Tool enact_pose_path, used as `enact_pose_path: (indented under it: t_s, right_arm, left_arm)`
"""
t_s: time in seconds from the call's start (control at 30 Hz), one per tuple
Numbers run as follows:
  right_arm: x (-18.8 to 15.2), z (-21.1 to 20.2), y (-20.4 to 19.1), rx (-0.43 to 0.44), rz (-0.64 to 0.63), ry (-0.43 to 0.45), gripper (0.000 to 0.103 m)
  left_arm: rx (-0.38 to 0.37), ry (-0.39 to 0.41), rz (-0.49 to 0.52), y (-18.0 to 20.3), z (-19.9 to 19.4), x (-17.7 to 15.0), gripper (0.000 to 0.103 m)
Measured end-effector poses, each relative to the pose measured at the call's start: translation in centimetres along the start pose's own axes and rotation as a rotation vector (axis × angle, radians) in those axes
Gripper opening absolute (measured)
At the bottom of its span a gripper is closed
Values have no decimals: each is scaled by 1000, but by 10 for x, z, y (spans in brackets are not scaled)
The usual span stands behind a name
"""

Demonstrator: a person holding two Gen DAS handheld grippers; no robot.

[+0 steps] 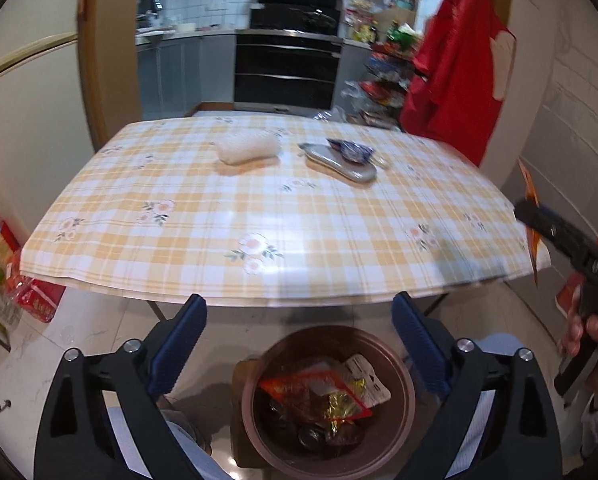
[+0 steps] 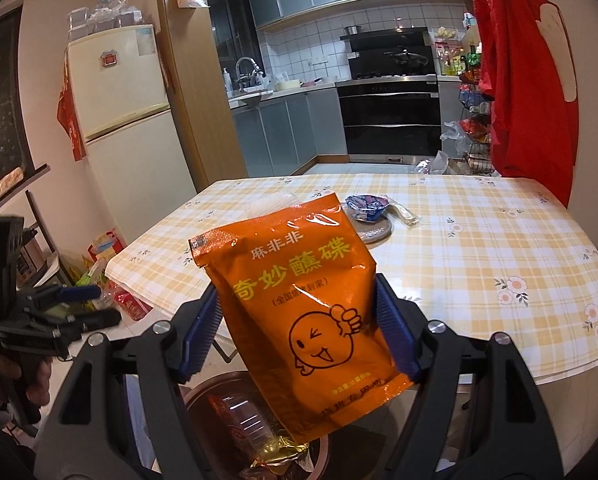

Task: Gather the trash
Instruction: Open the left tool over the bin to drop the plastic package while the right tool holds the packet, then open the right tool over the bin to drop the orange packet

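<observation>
Orange packet (image 2: 303,308), printed 麻非非 奇妙蘸碟, sits clamped between our right gripper (image 2: 299,332) jaws, above the round bin (image 1: 403,368) just off the table (image 1: 259,208) edge; our left gripper (image 1: 299,344) hangs wide apart over that bin

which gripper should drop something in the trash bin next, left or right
Right, probably. The right gripper holds the orange sauce packet just above the trash bin. The left gripper is open and empty over it.
</observation>
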State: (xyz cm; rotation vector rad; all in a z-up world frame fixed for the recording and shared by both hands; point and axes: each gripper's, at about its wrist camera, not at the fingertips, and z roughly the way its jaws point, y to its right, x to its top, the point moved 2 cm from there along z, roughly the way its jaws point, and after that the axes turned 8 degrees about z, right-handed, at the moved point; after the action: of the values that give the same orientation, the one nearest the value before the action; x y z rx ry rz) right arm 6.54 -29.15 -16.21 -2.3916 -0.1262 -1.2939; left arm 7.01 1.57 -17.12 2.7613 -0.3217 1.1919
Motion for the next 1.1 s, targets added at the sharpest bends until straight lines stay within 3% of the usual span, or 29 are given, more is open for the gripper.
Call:
enact_pose_path:
  t_s: [0.47, 0.87, 1.1]
  right_arm:
    - [-7, 8, -26, 31, -74, -52, 73]
    - [-16, 16, -47, 72, -126, -111, 73]
    - [-26, 22, -58, 105, -148, -153, 79]
  left_arm:
    - [136, 105, -151, -53, -34, 9, 97]
    - [153, 115, -169, -64, -39, 7, 97]
    - [154, 112, -176, -65, -39, 5, 97]
